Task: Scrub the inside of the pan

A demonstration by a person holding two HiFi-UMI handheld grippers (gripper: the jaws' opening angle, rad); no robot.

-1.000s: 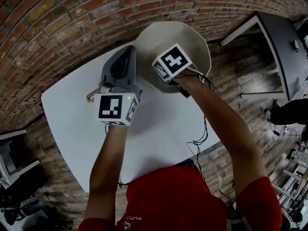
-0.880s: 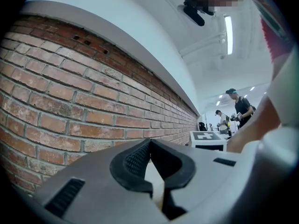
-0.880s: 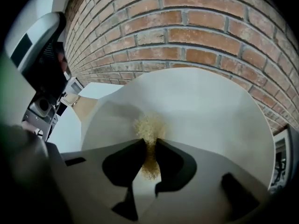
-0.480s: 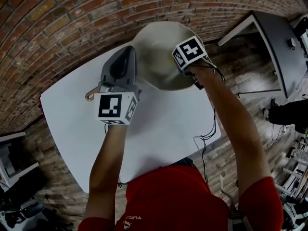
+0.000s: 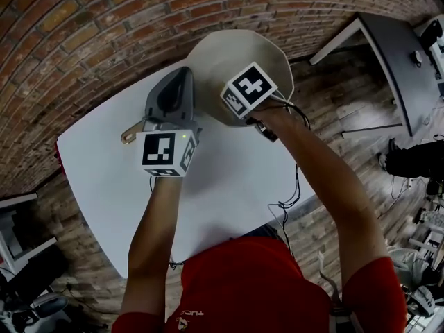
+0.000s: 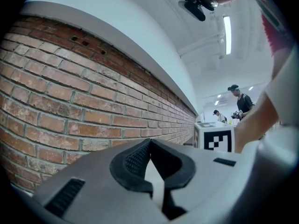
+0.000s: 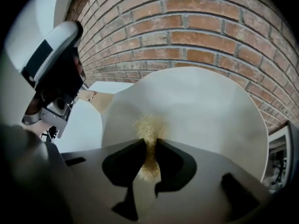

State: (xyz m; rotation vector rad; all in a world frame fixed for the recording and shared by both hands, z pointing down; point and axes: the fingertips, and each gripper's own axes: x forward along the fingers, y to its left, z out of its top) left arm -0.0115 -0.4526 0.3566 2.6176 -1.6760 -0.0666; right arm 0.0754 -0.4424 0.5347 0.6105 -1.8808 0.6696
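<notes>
The cream pan (image 5: 222, 57) is tilted up at the far edge of the white table (image 5: 229, 186). My left gripper (image 5: 178, 83) is shut on the pan's handle, whose tan end (image 5: 130, 135) sticks out to its left. In the left gripper view the jaws (image 6: 150, 146) meet over a pale strip. My right gripper (image 5: 243, 92) reaches into the pan. It is shut on a tan scrubber (image 7: 149, 132) that presses on the pan's inner wall (image 7: 205, 115). The left gripper (image 7: 49, 78) also shows at the left of the right gripper view.
A brick wall (image 6: 70, 101) runs close behind the table. A dark desk (image 5: 402, 54) stands to the right over a brick floor. Cables (image 5: 291, 200) hang off the table's right edge. Two people (image 6: 240, 101) stand far off in the left gripper view.
My right gripper swung right across the pan's inside with the scrubber, then came back left to about where it began. The left gripper kept its hold.
</notes>
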